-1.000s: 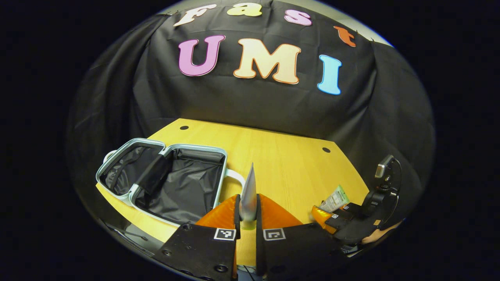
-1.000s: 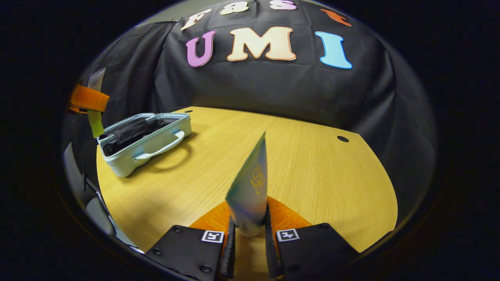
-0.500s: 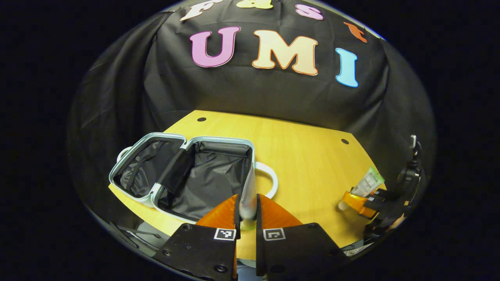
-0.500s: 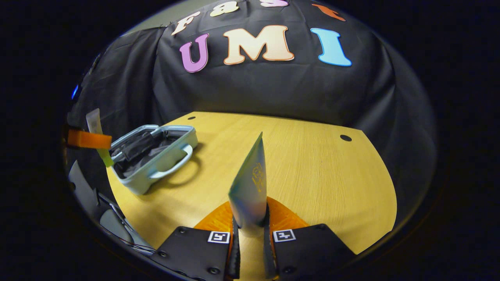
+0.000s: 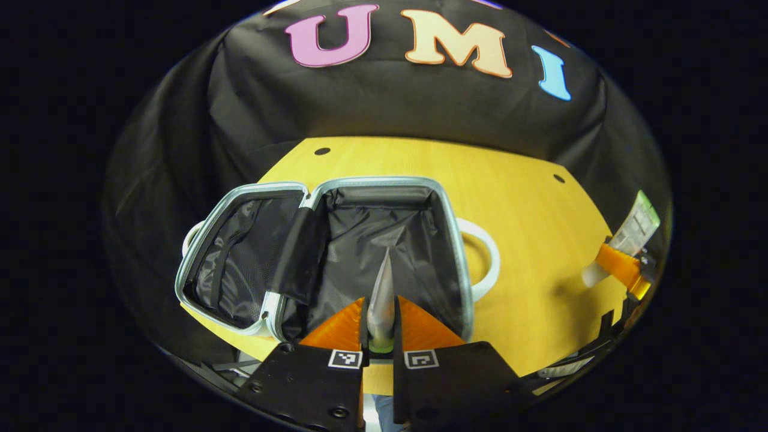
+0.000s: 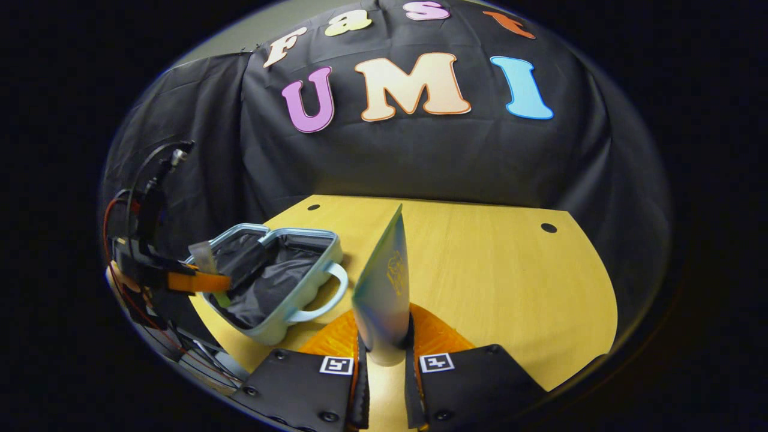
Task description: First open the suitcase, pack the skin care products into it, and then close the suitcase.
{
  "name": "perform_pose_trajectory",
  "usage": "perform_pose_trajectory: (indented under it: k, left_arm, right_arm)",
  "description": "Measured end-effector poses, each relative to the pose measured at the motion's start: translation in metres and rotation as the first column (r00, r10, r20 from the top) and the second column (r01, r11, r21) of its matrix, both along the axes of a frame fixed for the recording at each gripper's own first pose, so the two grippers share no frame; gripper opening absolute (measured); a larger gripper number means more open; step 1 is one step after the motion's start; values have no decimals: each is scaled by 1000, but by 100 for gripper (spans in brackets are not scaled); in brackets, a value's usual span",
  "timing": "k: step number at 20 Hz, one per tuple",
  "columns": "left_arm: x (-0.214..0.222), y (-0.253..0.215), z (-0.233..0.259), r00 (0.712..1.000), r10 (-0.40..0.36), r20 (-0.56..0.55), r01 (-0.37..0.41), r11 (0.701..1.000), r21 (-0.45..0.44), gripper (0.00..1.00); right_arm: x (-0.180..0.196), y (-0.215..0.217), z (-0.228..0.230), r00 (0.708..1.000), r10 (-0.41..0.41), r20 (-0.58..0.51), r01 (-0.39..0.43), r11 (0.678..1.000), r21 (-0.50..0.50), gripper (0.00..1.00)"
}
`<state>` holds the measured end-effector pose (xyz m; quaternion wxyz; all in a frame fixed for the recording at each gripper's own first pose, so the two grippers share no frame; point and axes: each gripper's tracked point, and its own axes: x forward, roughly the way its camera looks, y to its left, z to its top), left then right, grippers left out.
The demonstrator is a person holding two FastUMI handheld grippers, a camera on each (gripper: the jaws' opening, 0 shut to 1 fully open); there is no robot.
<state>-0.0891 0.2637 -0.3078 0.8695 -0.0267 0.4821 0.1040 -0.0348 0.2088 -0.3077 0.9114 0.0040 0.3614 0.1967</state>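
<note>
A pale blue suitcase [image 5: 459, 240] lies open flat on the wooden table, both halves lined in black; the right gripper view has the suitcase [image 6: 312, 282] at left. My left gripper [image 5: 379, 327] is shut on a grey tube [image 5: 381, 297] held upright over the suitcase's right half. My right gripper [image 6: 384, 354] is shut on a white and green tube [image 6: 384, 288], pointing up over the table to the right of the suitcase. The left gripper view catches that tube [image 5: 636, 225] at its far right edge. The right gripper view catches the left gripper [image 6: 207, 282] above the suitcase.
The wooden table [image 6: 492, 276] stretches right of the suitcase, with small dark holes near its back edge. Black cloth wall [image 6: 420, 156] closes the back and sides. A hand [image 6: 117, 279] holds the left gripper at the table's left front.
My left gripper has carried the grey tube leftward and forward from the bare table to over the open suitcase's right half. My right gripper has drawn nearer the suitcase, still holding its tube.
</note>
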Motion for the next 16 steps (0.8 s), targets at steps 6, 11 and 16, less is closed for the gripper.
perform_pose_trajectory:
  k: [6, 11, 16]
  left_arm:
    - [-4, 19, -45, 994, -14, -106, 8, 999, -53, 11]
    - [6, 23, -66, 991, -61, -119, 48, 993, -106, 11]
    - [16, 24, -75, 992, -99, -73, 85, 982, -171, 18]
  right_arm:
    - [-22, 78, 11, 992, 108, -69, -104, 993, 58, 25]
    - [-32, 135, 10, 977, 161, -136, -147, 983, 113, 25]
    - [-48, 168, -22, 954, 178, -241, -162, 983, 85, 22]
